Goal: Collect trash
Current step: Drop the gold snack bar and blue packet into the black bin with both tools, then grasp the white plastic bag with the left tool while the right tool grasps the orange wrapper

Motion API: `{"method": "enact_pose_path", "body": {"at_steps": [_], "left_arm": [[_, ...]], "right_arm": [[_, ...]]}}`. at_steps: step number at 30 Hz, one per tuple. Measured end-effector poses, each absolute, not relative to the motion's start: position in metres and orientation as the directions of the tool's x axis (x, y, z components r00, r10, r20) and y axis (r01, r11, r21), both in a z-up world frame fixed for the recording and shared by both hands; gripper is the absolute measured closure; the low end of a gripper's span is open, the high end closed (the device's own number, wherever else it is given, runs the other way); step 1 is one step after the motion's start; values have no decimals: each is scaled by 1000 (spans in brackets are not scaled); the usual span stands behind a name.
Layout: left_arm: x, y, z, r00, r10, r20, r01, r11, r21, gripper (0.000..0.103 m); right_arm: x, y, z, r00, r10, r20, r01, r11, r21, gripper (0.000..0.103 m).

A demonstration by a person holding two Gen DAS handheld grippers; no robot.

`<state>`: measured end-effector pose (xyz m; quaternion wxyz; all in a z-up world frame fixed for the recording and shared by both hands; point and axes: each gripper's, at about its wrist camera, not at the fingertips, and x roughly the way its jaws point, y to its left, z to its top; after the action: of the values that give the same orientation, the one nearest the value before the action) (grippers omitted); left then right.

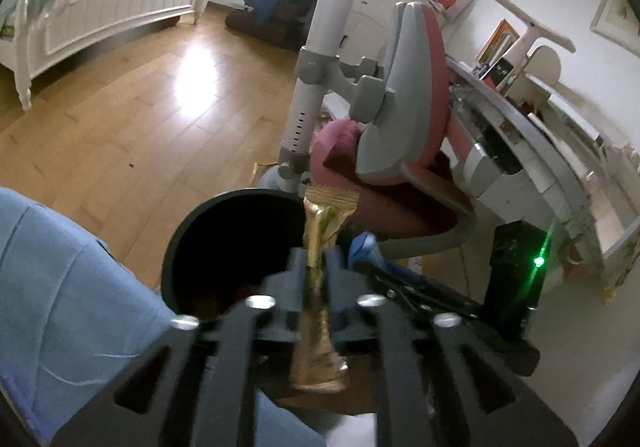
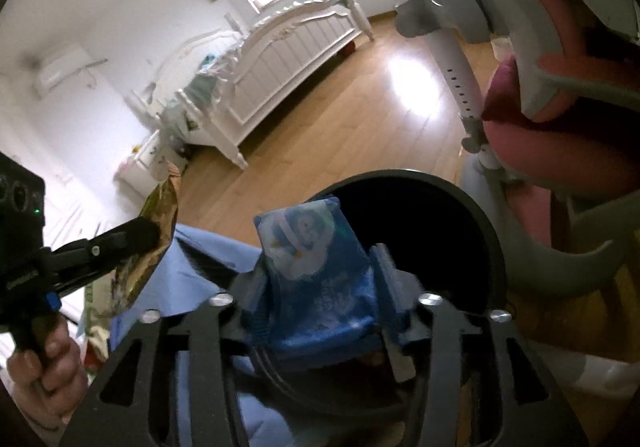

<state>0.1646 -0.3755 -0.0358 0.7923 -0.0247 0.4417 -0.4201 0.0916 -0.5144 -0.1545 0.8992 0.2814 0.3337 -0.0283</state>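
My left gripper (image 1: 316,259) is shut on a gold foil wrapper (image 1: 320,231), held above the right rim of a black round bin (image 1: 188,243). The right wrist view shows it from the side at the left (image 2: 160,235), with the gold wrapper (image 2: 160,207) sticking up. My right gripper (image 2: 320,267) is shut on a blue packet with a cartoon picture (image 2: 308,243), held over the near left rim of the same bin (image 2: 472,207). That packet's blue edge shows in the left wrist view (image 1: 364,247).
A pink and grey desk chair (image 1: 404,119) stands just behind the bin, beside a white desk leg (image 1: 308,95) and a cluttered desk (image 1: 560,135). A white bed (image 1: 100,19) lies across the wooden floor (image 1: 140,119). Light blue cloth (image 1: 60,287) is at lower left.
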Motion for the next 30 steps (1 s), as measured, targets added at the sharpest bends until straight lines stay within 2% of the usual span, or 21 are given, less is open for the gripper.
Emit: {"method": "enact_pose_path", "body": {"at_steps": [1, 2, 3, 10, 19, 23, 25, 30], "left_arm": [[164, -376, -35, 277, -680, -679, 639, 658, -398, 25], [162, -373, -31, 313, -680, -664, 635, 669, -386, 15], [159, -371, -27, 341, -684, -645, 637, 673, -377, 10], [147, -335, -3, 378, -669, -639, 634, 690, -348, 10], [118, -224, 23, 506, -586, -632, 538, 788, -300, 10], [107, -159, 21, 570, -505, -648, 467, 848, -250, 9], [103, -125, 14, 595, -440, -672, 413, 885, -214, 6], [98, -65, -10, 620, -300, -726, 292, 946, -141, 6]], "right_arm": [[91, -514, -152, 779, 131, -613, 241, 840, 487, 23], [90, -515, -151, 783, 129, -608, 241, 839, 488, 22], [90, -515, -150, 784, 126, -608, 244, 839, 487, 21], [84, -500, -142, 784, 144, -604, 228, 838, 495, 20], [98, -410, -100, 769, 267, -580, 42, 885, 464, 20], [108, -359, -83, 738, 339, -583, -52, 891, 451, 20], [113, -329, -76, 718, 371, -589, -102, 893, 438, 20], [131, -263, -60, 673, 419, -609, -202, 897, 394, 20]]}}
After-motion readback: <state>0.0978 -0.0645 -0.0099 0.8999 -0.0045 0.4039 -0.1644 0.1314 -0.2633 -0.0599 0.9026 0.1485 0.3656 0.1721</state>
